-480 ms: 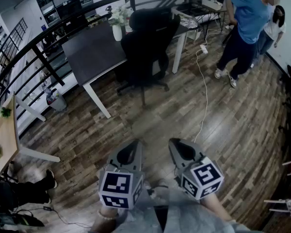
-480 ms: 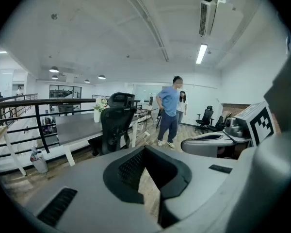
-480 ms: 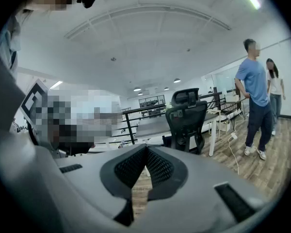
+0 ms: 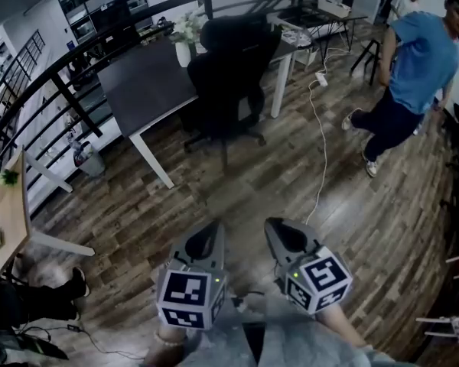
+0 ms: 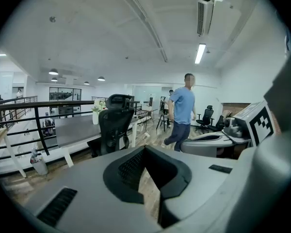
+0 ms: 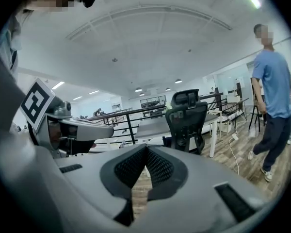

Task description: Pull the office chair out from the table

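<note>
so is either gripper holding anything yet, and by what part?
Nothing is held. Left gripper and right gripper are both shut and empty; the chair sits untouched at the table.

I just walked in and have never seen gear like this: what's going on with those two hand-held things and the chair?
A person holds a gripper in each hand. The left gripper and right gripper are both shut and empty, held close to the body. The black office chair to be pulled out is tucked against the dark table across the wooden floor, well away from both grippers and untouched. A person in a blue shirt is mid-stride off to the right.
</note>
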The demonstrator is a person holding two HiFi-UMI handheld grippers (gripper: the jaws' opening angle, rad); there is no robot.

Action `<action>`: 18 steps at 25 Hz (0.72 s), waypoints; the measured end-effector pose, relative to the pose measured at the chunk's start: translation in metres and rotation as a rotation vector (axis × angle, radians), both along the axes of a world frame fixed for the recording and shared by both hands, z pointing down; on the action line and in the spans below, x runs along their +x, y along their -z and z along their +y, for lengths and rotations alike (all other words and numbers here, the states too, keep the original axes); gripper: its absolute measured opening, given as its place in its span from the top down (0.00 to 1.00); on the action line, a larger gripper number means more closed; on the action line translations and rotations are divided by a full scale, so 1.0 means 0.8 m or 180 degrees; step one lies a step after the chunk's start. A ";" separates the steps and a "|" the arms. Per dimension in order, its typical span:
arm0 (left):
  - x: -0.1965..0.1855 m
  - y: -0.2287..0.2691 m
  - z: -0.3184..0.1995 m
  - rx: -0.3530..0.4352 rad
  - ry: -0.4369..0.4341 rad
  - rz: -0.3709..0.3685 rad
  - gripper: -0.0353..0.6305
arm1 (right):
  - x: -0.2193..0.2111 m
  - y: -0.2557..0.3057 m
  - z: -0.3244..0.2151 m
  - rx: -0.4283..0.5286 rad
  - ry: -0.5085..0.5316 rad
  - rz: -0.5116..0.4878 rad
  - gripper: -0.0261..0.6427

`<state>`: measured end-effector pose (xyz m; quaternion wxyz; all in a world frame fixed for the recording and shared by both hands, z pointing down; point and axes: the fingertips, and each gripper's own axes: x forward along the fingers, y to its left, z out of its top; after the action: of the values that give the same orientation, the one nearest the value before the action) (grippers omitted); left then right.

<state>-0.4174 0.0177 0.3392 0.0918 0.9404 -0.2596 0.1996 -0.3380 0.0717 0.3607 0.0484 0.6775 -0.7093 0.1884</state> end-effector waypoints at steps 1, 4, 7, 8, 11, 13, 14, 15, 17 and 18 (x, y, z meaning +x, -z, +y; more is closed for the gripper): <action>0.002 0.000 0.001 0.0008 0.0002 -0.0001 0.93 | 0.002 0.000 0.001 0.0000 -0.0004 -0.0004 0.96; 0.010 0.003 0.007 -0.0005 0.0006 0.0011 0.93 | 0.010 0.002 0.006 0.0026 -0.0017 -0.0074 0.96; 0.020 0.005 0.013 -0.0025 0.0015 0.0033 0.93 | 0.018 0.008 0.014 0.0083 -0.0001 -0.0233 0.96; 0.024 0.005 0.014 -0.0035 0.0021 0.0043 0.93 | 0.022 0.009 0.018 0.0099 -0.0001 -0.0250 0.96; 0.038 0.007 0.020 -0.0055 0.0042 0.0103 0.93 | 0.039 0.010 0.031 0.0113 -0.0029 -0.0192 0.96; 0.048 0.007 0.027 -0.0050 0.0047 0.0147 0.93 | 0.051 0.006 0.042 0.0103 -0.0063 -0.0165 0.96; 0.053 0.006 0.030 -0.0048 0.0045 0.0160 0.93 | 0.057 0.003 0.048 0.0100 -0.0087 -0.0161 0.96; 0.057 0.005 0.034 -0.0048 0.0037 0.0169 0.93 | 0.062 0.000 0.054 0.0097 -0.0116 -0.0159 0.96; 0.067 0.004 0.039 -0.0051 0.0009 0.0182 0.93 | 0.073 -0.004 0.063 0.0096 -0.0178 -0.0157 0.96; 0.071 0.005 0.041 -0.0051 -0.0007 0.0191 0.93 | 0.078 -0.005 0.067 0.0097 -0.0209 -0.0157 0.96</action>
<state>-0.3602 0.0502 0.3355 0.1068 0.9455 -0.2540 0.1735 -0.2752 0.1254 0.3647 0.0144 0.6962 -0.6905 0.1957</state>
